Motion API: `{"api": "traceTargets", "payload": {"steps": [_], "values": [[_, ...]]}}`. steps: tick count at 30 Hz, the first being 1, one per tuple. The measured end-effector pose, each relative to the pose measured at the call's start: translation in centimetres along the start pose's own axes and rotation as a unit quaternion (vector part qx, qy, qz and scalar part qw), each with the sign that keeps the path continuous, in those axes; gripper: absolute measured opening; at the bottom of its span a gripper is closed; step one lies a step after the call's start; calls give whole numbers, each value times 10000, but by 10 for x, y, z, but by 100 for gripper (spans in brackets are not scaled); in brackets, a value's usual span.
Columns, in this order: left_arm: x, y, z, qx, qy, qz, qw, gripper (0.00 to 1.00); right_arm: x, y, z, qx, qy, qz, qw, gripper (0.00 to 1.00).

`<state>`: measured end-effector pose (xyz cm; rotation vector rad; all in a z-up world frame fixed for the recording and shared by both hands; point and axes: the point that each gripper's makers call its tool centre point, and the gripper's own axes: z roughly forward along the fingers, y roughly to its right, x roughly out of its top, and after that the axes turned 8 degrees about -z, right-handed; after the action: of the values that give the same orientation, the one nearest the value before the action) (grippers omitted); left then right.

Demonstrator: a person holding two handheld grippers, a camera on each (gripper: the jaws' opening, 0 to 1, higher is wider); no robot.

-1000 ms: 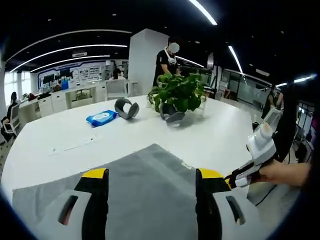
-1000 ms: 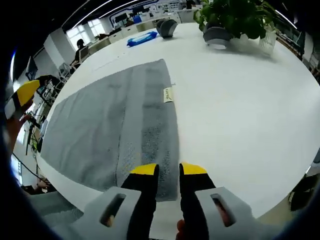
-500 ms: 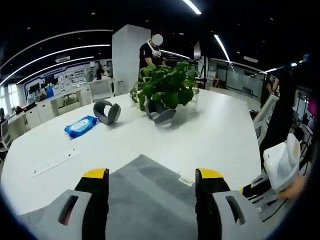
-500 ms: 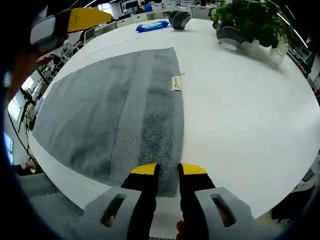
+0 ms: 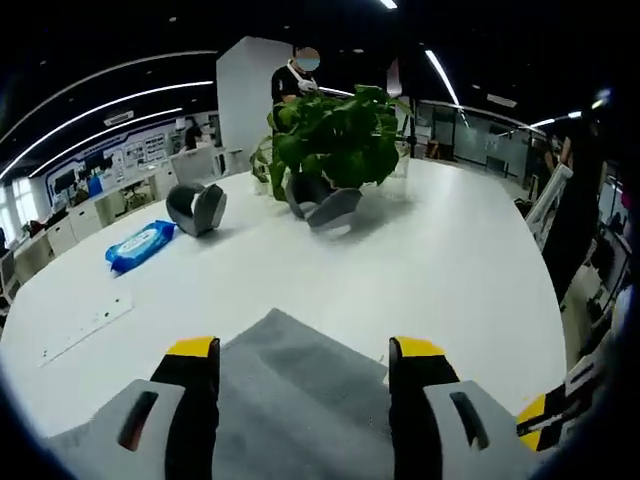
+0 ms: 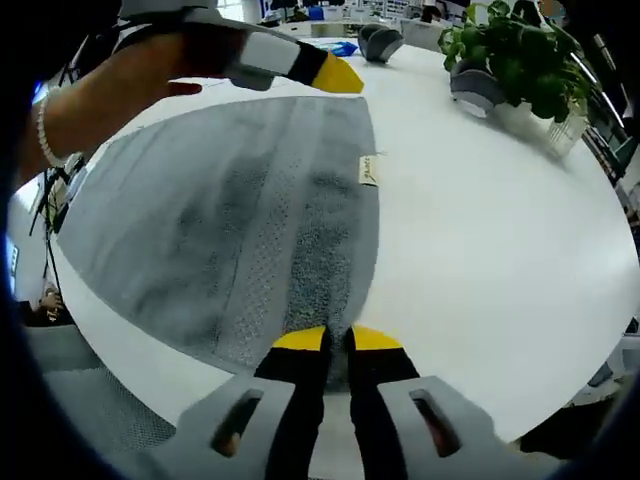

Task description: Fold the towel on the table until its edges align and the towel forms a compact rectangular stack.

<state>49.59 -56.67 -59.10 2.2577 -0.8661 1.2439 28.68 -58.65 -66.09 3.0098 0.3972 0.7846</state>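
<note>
Only left gripper [image 5: 303,350] view, plant [image 5: 335,145] (leafy), grey towel [image 6: 240,220] below.

One grey towel [image 6: 230,220] is counted on one white table [image 6: 480,240], bearing one small label [image 6: 368,170]. Two grippers are seen: the left gripper [image 5: 300,352] and the right gripper [image 6: 337,340]. One potted plant [image 5: 335,150], one blue wipes pack [image 5: 140,245], one grey curved holder [image 5: 195,207] and one standing person [image 5: 295,75] are counted beyond.
</note>
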Motion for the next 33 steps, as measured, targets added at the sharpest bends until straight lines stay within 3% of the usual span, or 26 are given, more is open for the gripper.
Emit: {"api": "traceTargets", "payload": {"steps": [7,12,15,19,26,33], "values": [[-16,8,29,62,-382,103,9992,71,0,-1,1,-54,-2,-276,9996,1],[-27,6,40,141,-580,99,9982,71,0,-1,1,-13,33,-171,9998,1],[-42,4,44,177,-786,-90,9967,70,0,0,1,9,23,-117,9999,2],[-49,3,47,189,-809,-111,9965,69,0,-1,1,1,28,-153,9999,2],[-44,6,53,5,-652,-235,9976,66,0,0,2,26,48,-73,10000,1],[-42,-3,62,13,-597,-210,9980,53,0,0,2,18,66,-79,9999,1]]}}
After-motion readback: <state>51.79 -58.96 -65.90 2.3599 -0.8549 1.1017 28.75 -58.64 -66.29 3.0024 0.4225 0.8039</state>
